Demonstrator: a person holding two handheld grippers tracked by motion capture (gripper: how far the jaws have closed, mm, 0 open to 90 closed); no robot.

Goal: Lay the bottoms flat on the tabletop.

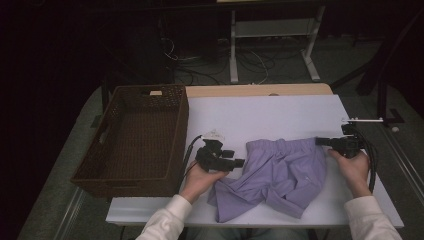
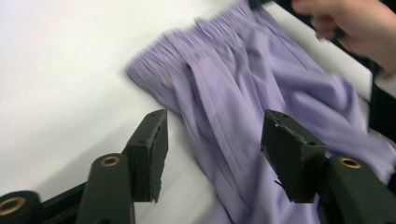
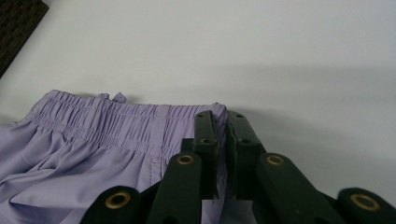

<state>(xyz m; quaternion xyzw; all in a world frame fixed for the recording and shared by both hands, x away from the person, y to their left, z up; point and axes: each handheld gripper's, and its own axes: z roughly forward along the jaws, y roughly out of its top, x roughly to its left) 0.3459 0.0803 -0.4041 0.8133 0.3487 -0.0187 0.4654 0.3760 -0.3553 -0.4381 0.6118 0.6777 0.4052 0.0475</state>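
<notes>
Lilac shorts [image 1: 275, 175] crumpled, blurred in the left gripper view, waistband gathered, right gripper [image 3: 223, 122] clenched on waistband corner, left gripper [image 2: 212, 154] spread wide

Both grippers matte black. Left gripper [image 1: 239, 162]: blocky body, a pale plate on top, black cable looping off its rear. Right gripper [image 1: 320, 141]: same black build, thick black cable trailing along the forearm, thin white bar behind it. Jaws are flat black arms with brass-ringed pivot holes; rectangular black pads [image 2: 149, 151] have rough, chipped edges. Right pads [image 3: 205, 135] carry small dark screw holes. Person wears white long sleeves [image 1: 165, 220], cuffed at both wrists; hands bare.
</notes>
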